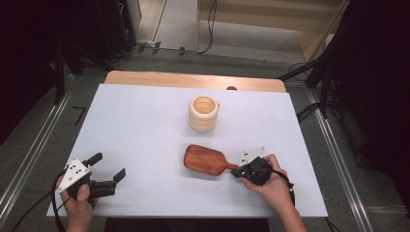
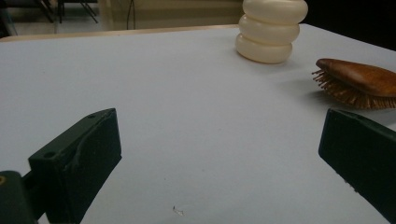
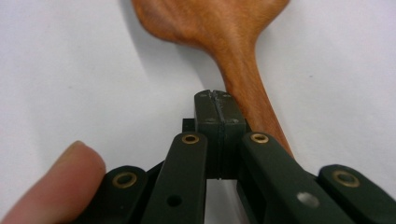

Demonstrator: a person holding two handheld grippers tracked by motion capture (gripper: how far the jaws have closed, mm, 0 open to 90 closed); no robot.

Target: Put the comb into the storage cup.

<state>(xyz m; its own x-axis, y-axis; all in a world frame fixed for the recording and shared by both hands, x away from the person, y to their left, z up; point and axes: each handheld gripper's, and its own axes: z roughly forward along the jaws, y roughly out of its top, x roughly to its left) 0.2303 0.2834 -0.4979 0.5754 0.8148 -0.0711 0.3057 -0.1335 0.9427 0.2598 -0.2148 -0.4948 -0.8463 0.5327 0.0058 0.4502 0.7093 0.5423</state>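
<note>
A wooden hairbrush (image 1: 205, 161) lies bristles down on the white table top (image 1: 145, 130), its handle pointing right. My right gripper (image 1: 235, 171) is at the end of that handle. In the right gripper view its jaws (image 3: 215, 107) are shut pad to pad, and the brush handle (image 3: 247, 88) runs along their right side and under them, not between them. My left gripper (image 1: 109, 165) rests at the table's front left corner, open with nothing between its fingers (image 2: 79, 154). From there the brush (image 2: 359, 79) shows at the right.
A cream ribbed cup (image 1: 203, 113) stands upright behind the brush, near the middle of the table; it is also at the top of the left gripper view (image 2: 271, 32). A bare wooden strip (image 1: 193, 79) runs along the table's far edge.
</note>
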